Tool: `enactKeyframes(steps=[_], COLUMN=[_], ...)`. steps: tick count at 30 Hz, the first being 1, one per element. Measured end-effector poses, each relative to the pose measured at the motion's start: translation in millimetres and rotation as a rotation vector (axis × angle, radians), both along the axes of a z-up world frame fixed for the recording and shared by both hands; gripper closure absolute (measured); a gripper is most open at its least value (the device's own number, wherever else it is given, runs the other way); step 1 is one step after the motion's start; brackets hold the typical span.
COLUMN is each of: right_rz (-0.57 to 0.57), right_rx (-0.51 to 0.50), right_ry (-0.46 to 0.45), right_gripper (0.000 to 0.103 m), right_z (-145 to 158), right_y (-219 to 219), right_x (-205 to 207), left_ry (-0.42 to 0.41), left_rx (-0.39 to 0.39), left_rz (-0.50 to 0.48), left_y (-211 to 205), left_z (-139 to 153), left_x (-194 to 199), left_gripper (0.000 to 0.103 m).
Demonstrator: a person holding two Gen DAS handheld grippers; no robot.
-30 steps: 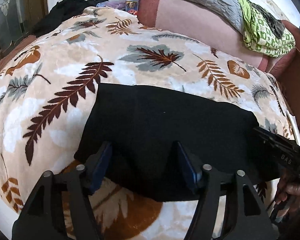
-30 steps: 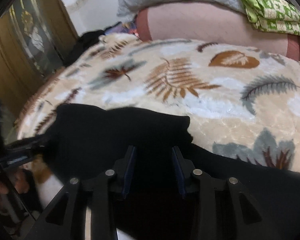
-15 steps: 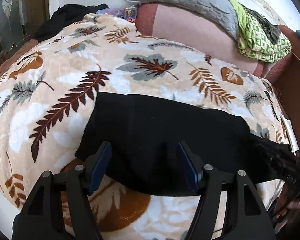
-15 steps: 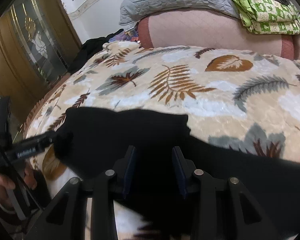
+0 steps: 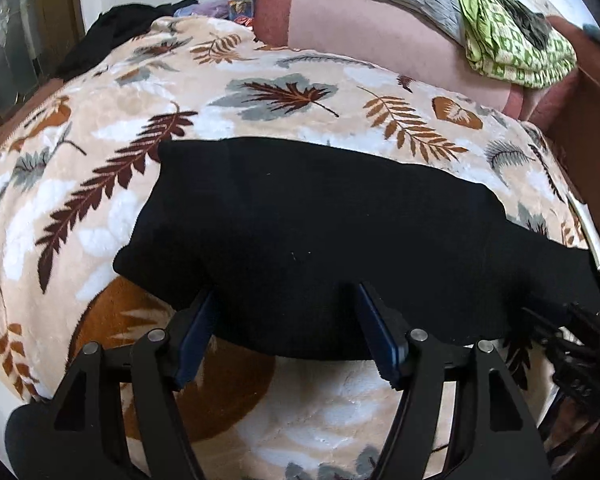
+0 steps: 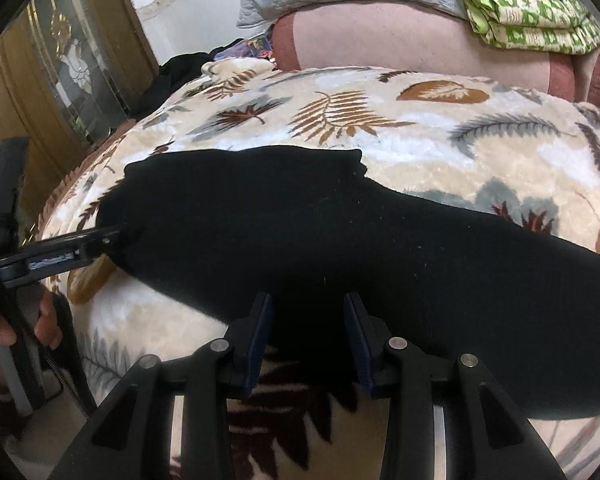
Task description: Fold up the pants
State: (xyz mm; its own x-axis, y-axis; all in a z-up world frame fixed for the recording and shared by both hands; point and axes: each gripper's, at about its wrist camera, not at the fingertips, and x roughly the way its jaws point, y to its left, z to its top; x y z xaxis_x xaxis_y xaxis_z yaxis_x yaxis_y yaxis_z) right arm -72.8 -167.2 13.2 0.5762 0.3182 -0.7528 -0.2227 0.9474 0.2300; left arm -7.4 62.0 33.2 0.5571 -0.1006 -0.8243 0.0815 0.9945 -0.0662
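The black pants (image 5: 340, 240) lie spread flat across the leaf-print blanket (image 5: 100, 208) on the bed, their near edge toward the cameras. The left gripper (image 5: 286, 312) has its fingers spread wide, their tips over that near edge, clamping nothing. The right gripper (image 6: 306, 316) has its fingers parted more narrowly, tips over the same edge, also holding nothing. Beyond the pants, a pink pillow (image 5: 372, 36) lies at the blanket's far end, with green patterned cloth (image 5: 512, 48) on it.
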Motion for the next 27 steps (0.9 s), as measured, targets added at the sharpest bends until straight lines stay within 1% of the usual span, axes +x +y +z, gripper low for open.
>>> enactKeyframes(steps=[2,3,4,5,6,8,11,13,15,18,20,21,23,24,27], right_rz=[-0.02,-0.046,-0.077,-0.125,-0.167,-0.245,-0.372,-0.437,-0.505,-0.564,-0.587,-0.585,-0.572,-0.565,-0.559], right_rx=[0.005,0.009,0.015,0.029,0.045,0.069,0.05,0.047,0.065,0.103,0.111,0.117,0.124,0.127,0.147], right_ry=[-0.015,-0.02,-0.018,-0.013,-0.008,0.008,0.029,0.036,0.043,0.064,0.083,0.085,0.079,0.075,0.077], right_gripper=[0.065,0.06,0.053,0.051,0.051,0.051,0.051,0.051,0.05,0.047,0.047,0.047,0.047,0.047,0.047], right_z=[9,13,17,20,22,25,29,30,28,21,15,13,11,9,6], right_y=[-13,-25,-38,-57,-73,-107,-156,-185,-216,-246,-257,-259,-261,-260,-258], right_x=[-7,-12,-16,-22,-28,-39,-59,-72,-87,-97,-99,-99,-99,-99,-95], left_ry=[-0.001,-0.005,-0.014,-0.024,-0.033,-0.038,-0.044,-0.047,-0.052,-0.067,-0.086,-0.082,-0.078,-0.079,-0.049], left_rx=[-0.025,-0.033,-0.034,-0.041,-0.054,-0.074,-0.081,-0.081,-0.081,-0.059,-0.053,-0.056,-0.052,-0.042,0.023], left_rz=[-0.018,-0.022,-0.027,-0.035,-0.046,-0.073,-0.119,-0.142,-0.158,-0.17,-0.15,-0.144,-0.106,-0.083,-0.021], left_y=[-3,-6,-9,-13,-18,-30,-52,-67,-79,-96,-94,-90,-73,-64,-31], left_z=[7,11,15,19,22,27,33,36,38,44,49,50,51,50,43], left_x=[-1,-1,-1,-1,-1,2,6,8,9,10,9,9,7,6,1], left_gripper=[0.035,0.034,0.033,0.029,0.024,0.021,0.021,0.021,0.021,0.021,0.021,0.021,0.021,0.021,0.021])
